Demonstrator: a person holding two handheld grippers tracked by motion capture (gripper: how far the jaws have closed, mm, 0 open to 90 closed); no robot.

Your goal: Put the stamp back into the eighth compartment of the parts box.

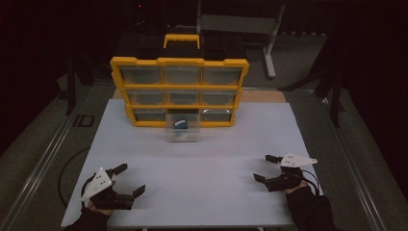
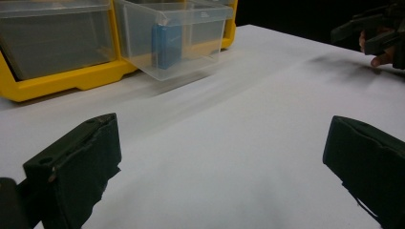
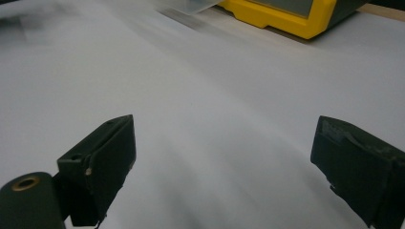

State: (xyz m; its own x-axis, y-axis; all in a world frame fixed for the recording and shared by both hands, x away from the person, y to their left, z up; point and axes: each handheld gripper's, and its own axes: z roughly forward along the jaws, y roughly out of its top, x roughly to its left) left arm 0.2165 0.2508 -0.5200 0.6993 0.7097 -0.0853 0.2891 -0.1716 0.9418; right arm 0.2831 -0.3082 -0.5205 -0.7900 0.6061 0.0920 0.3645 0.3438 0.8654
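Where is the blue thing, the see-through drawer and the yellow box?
blue thing (image 2: 167,45), left gripper view, on its flat front face.
see-through drawer (image 1: 183,135), high view, on its clear front wall.
yellow box (image 1: 179,62), high view, on its top rim.

Dim, dark surroundings (soft blur)

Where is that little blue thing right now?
The blue object sits inside the clear drawer pulled out from the bottom middle of the yellow drawer cabinet, at the table's far side in the high view.
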